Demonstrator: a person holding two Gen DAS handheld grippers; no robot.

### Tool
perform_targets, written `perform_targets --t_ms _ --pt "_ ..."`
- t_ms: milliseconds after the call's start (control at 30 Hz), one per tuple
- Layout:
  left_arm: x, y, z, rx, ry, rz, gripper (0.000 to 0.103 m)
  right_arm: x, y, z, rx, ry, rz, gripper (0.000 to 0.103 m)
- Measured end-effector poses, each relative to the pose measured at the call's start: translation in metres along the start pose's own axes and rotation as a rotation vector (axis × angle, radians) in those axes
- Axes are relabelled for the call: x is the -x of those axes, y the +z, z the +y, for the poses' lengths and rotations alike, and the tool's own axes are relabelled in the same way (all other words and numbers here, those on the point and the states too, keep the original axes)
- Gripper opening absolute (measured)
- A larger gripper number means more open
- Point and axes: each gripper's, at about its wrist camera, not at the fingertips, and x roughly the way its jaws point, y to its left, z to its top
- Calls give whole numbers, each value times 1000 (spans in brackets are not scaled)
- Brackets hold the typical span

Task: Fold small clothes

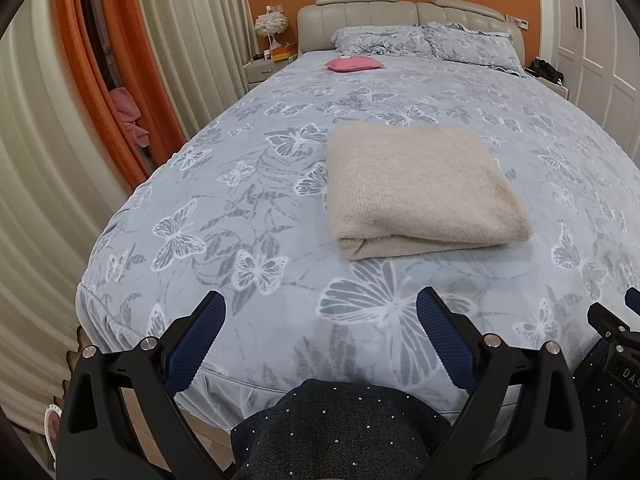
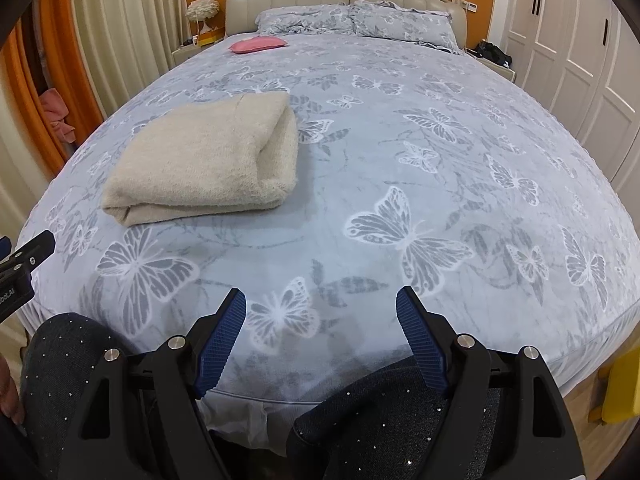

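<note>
nearest the cameras, dark trousers with small sparkling dots show at the foot of the bed, a knee below each gripper. the left gripper hangs over the bed's near edge with its blue-padded fingers well apart and nothing between them. the right gripper does the same, its fingers spread wide and empty above the bedspread. in the left view the right gripper's black body shows at the right edge with the letters "das" on it, cut off by the frame; in the right view the left gripper's body shows at the left edge with a label ending in "bot.ai".

beyond the fingers, the folded beige knit garment lies flat on the butterfly-print bedspread, apart from both grippers. it is a thick, roughly square bundle; its layered open edge faces the foot of the bed, its rounded fold lies along the right side, and its slightly longer axis runs toward the headboard.

farther on, a small pink cushion rests near the two pillows and the padded beige headboard.
</note>
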Motion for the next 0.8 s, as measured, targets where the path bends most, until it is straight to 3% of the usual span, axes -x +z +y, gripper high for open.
perform_targets --t_ms 800 --pt "-5 0 5 13 -16 12 94 0 0 1 -2 -1 0 75"
